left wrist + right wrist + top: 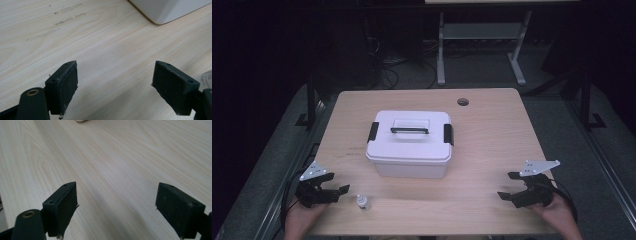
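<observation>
Left gripper (336, 182) at near left table (492, 130) corner, jaws spread wide, nothing between. Right gripper (507, 186) at near right edge, jaws likewise spread, empty. White box (409, 145) with lid closed, black handle (409, 130) and side latches, at table centre. Small bottle (363, 202) upright near front edge, just right of left gripper.

Small dropper bottle (363, 202): clear body, white cap, standing upright near the front edge of the table, in front of the white storage box (409, 143) and off its front-left corner, well apart from it. Box: lid shut, black carry handle folded flat on top, black latch seen on each short side, squarely placed mid-table.
</observation>
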Action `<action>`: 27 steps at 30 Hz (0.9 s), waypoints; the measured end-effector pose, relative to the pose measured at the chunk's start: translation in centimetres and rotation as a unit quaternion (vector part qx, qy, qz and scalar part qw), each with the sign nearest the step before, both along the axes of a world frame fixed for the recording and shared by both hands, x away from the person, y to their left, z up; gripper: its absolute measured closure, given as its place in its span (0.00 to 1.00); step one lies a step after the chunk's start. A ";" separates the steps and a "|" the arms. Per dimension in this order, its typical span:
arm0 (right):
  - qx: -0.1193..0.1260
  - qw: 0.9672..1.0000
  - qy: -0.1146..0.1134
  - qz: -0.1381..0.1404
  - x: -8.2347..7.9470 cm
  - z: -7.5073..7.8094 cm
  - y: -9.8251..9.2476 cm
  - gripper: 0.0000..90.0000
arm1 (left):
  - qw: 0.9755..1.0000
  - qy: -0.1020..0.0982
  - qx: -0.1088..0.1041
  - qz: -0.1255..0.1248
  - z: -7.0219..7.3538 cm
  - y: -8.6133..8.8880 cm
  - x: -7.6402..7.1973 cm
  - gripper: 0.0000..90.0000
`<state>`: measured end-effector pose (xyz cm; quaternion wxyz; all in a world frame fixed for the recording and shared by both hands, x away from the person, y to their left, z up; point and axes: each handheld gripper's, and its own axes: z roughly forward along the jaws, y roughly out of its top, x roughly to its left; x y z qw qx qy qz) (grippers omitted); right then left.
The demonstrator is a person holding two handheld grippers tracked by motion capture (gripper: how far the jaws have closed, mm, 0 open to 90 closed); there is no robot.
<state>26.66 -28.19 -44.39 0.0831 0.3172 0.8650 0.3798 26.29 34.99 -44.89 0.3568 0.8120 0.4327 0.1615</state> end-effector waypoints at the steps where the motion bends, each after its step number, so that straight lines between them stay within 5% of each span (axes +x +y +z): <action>1: 0.001 1.000 -0.001 0.001 0.0 0.1 -0.1 0.19 | 1.000 -0.001 0.001 -0.002 0.0 -0.1 -0.1 0.22; 12: -0.021 1.000 0.007 0.013 0.6 2.1 -0.4 0.19 | 1.000 0.007 -0.007 -0.004 -0.4 0.6 0.1 0.22; 27: -0.081 0.994 -0.011 0.076 3.5 8.6 3.1 0.18 | 1.000 0.011 -0.009 -0.003 -0.5 0.8 0.1 0.23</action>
